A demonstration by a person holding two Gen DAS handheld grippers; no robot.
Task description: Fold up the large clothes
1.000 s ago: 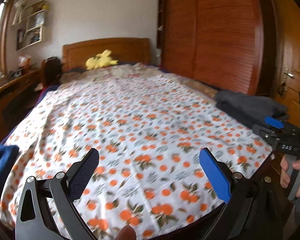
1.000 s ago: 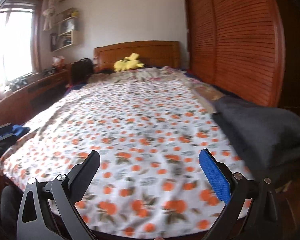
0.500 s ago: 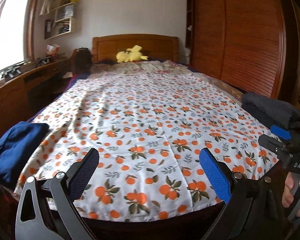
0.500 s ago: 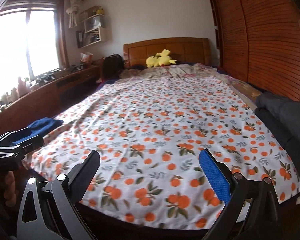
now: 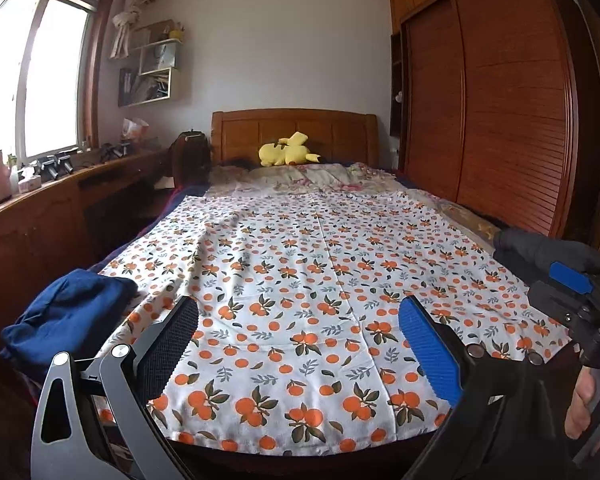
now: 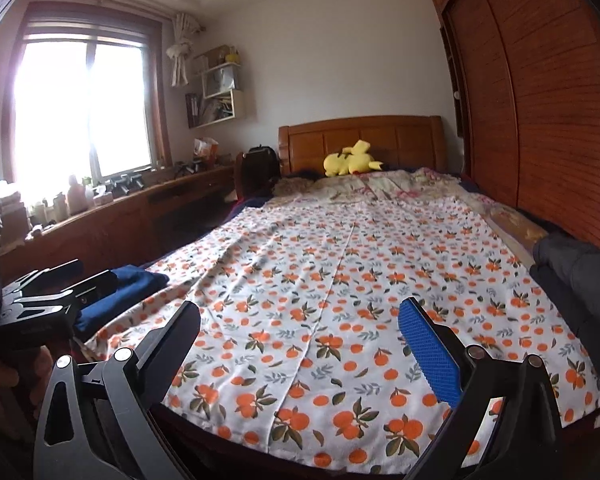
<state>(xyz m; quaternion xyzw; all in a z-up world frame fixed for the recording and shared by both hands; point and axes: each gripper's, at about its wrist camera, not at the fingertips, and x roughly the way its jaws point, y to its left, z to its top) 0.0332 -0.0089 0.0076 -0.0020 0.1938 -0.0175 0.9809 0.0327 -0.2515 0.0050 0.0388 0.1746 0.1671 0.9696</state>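
Plainly, the clothes waited at the two near corners of the bed: a folded navy garment (image 5: 70,312) lay on the left edge and a dark grey garment (image 6: 580,276) was heaped on the right edge, both well apart across the orange-print sheet (image 5: 320,280). Neither tool had hold of anything; the left gripper (image 5: 300,354) and the right gripper (image 6: 300,354) both hung above the foot of the bed with jaws spread wide and nothing between them. By my judgement, the risk lay in the grab: each garment sat close to the mattress edge, so a pinch on a single layer could drag the pile off the side, and closing too low could catch the sheet along with the cloth and rumple the folding surface. As for containers, a wall shelf (image 5: 156,68) held books and papers, too small to tell apart, and the wardrobe (image 5: 492,112) stood shut, its contents hidden.
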